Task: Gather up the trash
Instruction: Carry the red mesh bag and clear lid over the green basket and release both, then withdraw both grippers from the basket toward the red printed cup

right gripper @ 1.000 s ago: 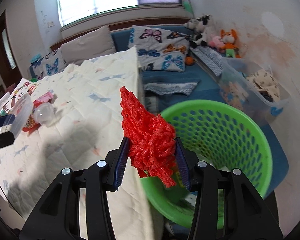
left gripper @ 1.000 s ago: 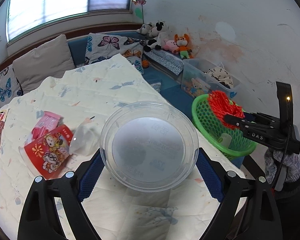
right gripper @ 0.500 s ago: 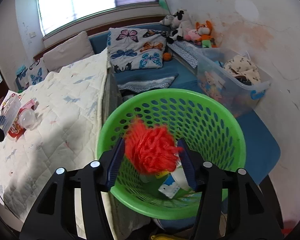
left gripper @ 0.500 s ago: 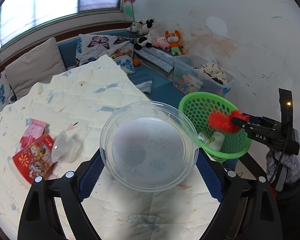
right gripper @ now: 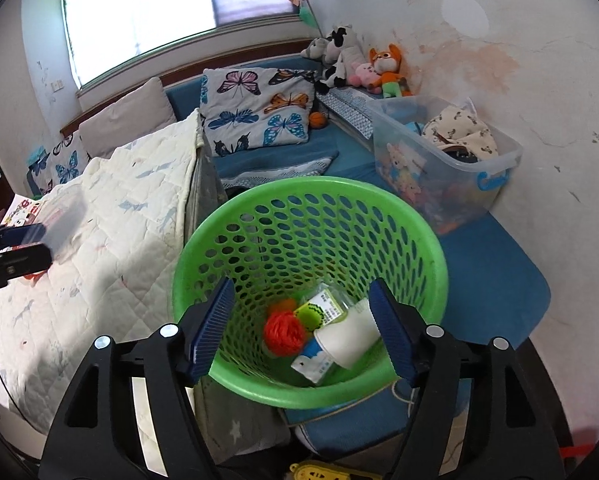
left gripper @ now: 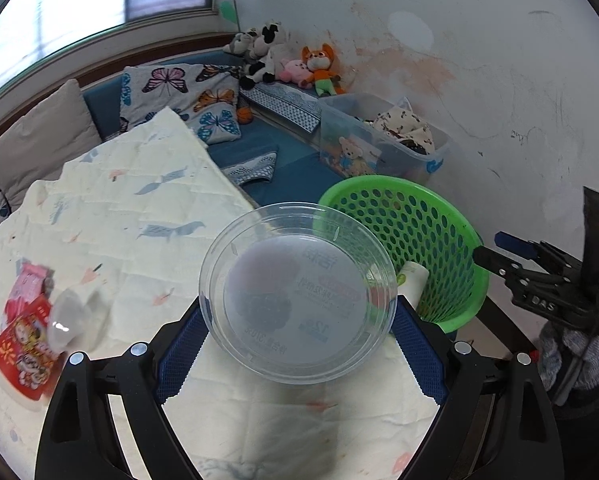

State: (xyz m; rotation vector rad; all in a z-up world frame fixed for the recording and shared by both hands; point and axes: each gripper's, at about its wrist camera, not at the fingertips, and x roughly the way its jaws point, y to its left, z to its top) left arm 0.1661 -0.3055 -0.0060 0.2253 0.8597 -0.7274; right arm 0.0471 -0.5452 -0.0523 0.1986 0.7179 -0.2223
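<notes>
- The red foam net (right gripper: 285, 330) lies at the bottom of the green basket (right gripper: 427, 240), beside a white paper cup (right gripper: 349, 340) and some small printed packets (right gripper: 319, 308); it touches neither jaw.
- The right gripper (right gripper: 303, 330) hangs over the near rim of the basket. Its jaws are opening, and there is nothing between them except the view down into the basket.
- The left gripper (left gripper: 297, 338) pinches a clear plastic bowl (left gripper: 297, 292) at its two sides; the jaws stand wide because the bowl is wide. The bowl looks empty, and it hangs over the near right corner of the white quilt (left gripper: 119, 216), just left of the basket.
- More trash waits on the left part of the quilt: a red printed cup (left gripper: 23, 344), a pink packet (left gripper: 27, 286) behind it, and a small clear plastic piece (left gripper: 69, 316) touching the cup.
- The step in hand, as I judge it, is the drop of the foam net, which seems done.
- The next move probably belongs to the left hand: to bring the bowl over the mouth of the basket and spread the jaws there. The bowl is nearly as wide as the free space inside, so it should be held above the middle, and the right gripper should leave the rim first.
- After that, the right gripper can go for the things on the far left of the quilt.
</notes>
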